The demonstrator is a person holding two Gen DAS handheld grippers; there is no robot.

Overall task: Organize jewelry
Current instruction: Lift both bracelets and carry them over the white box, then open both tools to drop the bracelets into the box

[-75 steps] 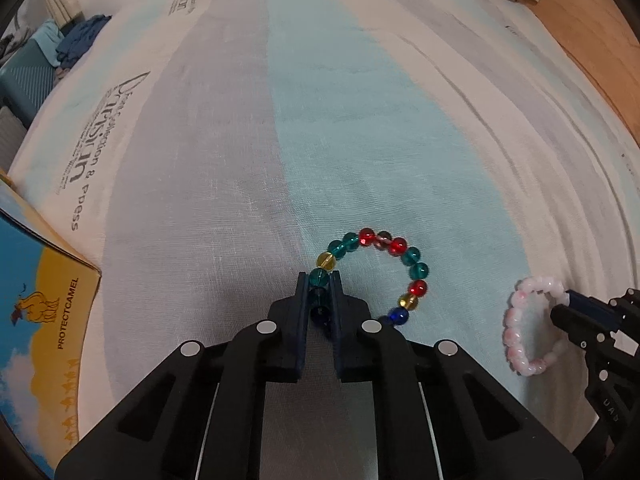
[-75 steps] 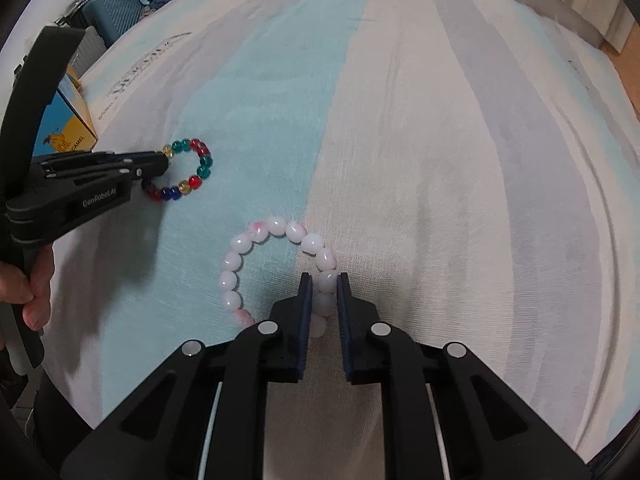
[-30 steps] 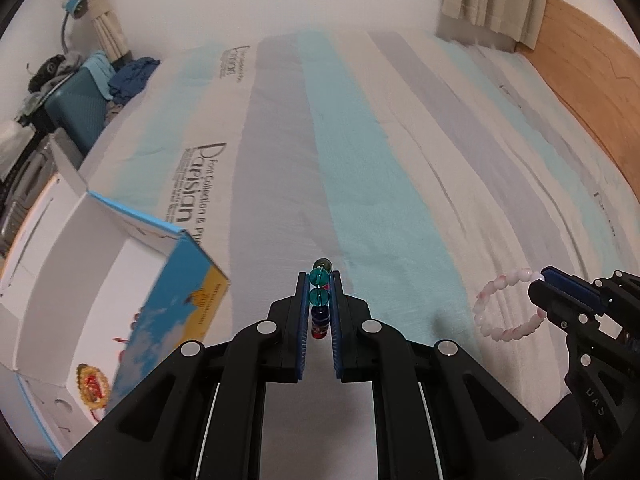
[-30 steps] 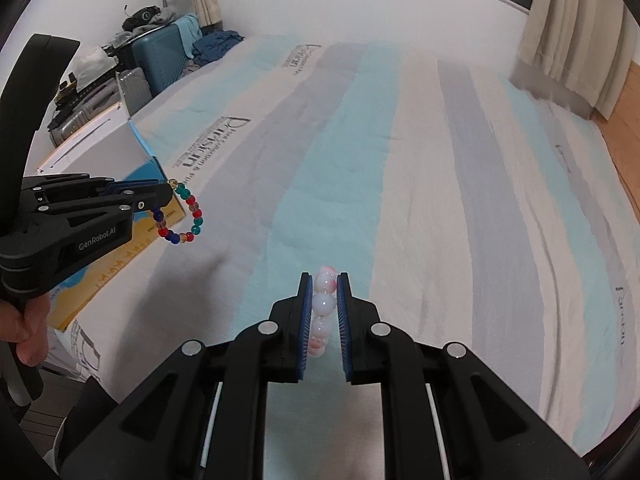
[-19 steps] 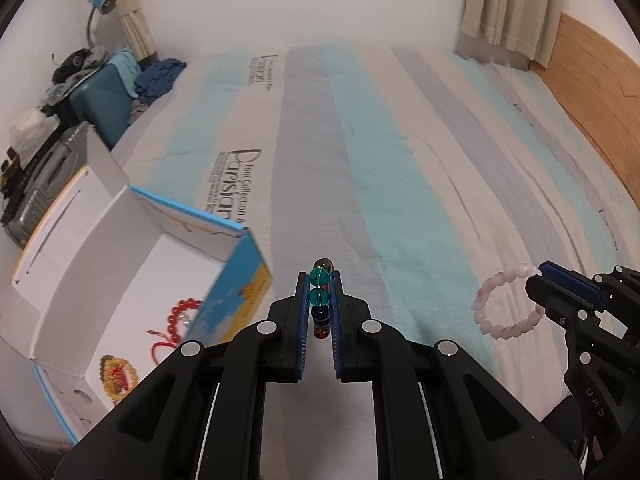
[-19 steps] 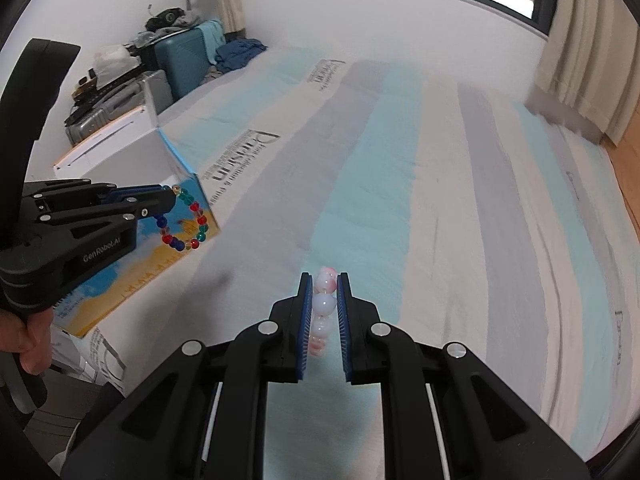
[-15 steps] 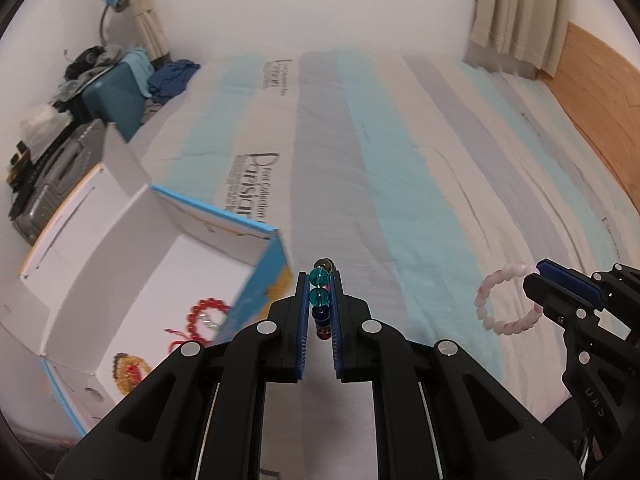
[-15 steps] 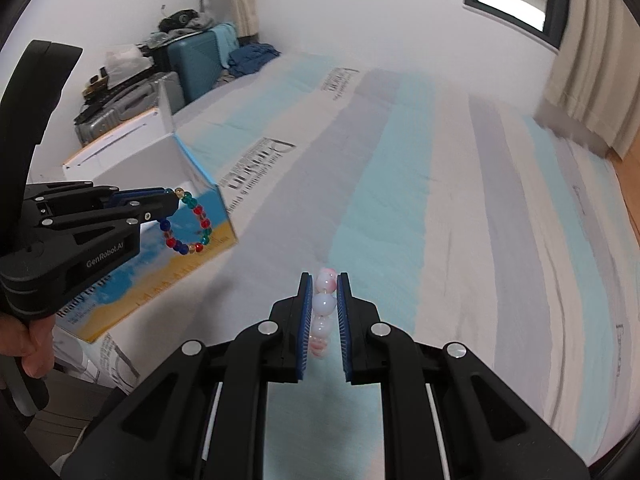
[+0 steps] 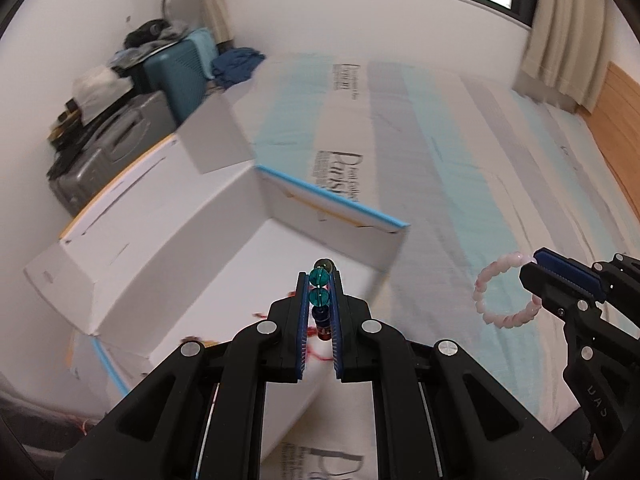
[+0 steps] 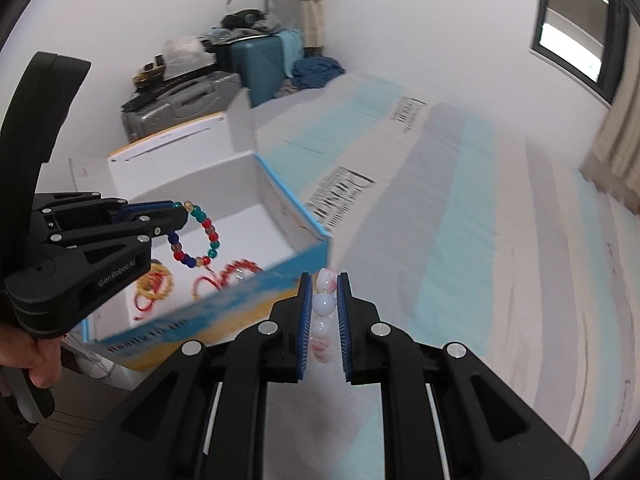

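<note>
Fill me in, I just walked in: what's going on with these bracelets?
A person is tidying jewelry with a gripper in each hand. The left gripper is shut on a multicolored bead bracelet, hanging above the open white box, where red and gold pieces already lie. The right gripper is shut on a pale pink bracelet over the striped bed.

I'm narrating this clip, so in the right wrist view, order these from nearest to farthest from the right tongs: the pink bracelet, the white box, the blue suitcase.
1. pink bracelet, clamped in the right tongs.
2. white box, left of them, open.
3. blue suitcase, far back-left by the wall.
</note>
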